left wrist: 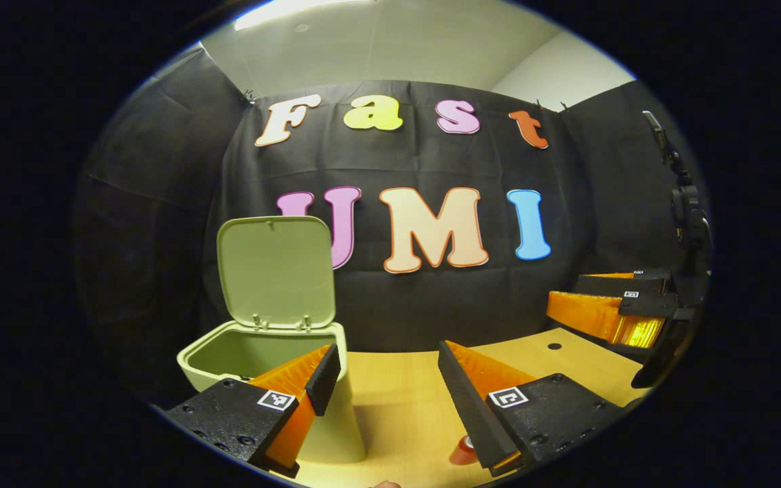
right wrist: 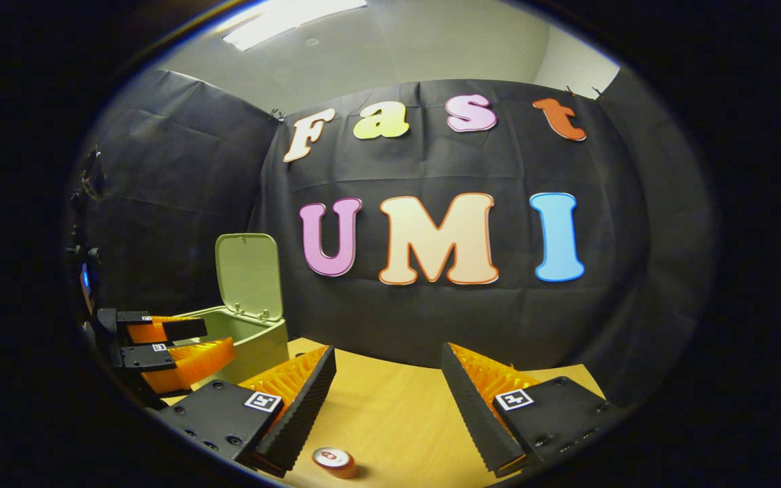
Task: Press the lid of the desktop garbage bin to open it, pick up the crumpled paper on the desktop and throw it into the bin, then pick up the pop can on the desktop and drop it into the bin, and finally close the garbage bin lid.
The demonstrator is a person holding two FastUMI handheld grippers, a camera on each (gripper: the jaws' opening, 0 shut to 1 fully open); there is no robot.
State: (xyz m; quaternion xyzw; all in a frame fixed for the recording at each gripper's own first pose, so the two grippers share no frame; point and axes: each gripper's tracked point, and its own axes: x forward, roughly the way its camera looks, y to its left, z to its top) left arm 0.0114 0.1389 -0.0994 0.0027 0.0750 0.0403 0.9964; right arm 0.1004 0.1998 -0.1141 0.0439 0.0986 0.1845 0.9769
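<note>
Both grippers' jaws are apart and empty, bin [right wrist: 248, 339] lid up, and the pop can [right wrist: 334, 461] sits on the bench just below the right gripper [right wrist: 387, 407], so a sloppy grab could knock it rolling.

Pale green garbage bin [left wrist: 265, 352] with matching lid [left wrist: 275, 271], red pop can [right wrist: 335, 462] with silver top, light wooden desktop [right wrist: 397, 420].

Light level: dim booth, warm cast on the tabletop [right wrist: 390, 413].
Source: ceiling light panel [right wrist: 292, 17], blown out to white.
Shadows: soft, under the garbage bin [left wrist: 336, 434].
Distortion: strong fisheye bending at the edges.
Focus: edges soft, centre sharp.
</note>
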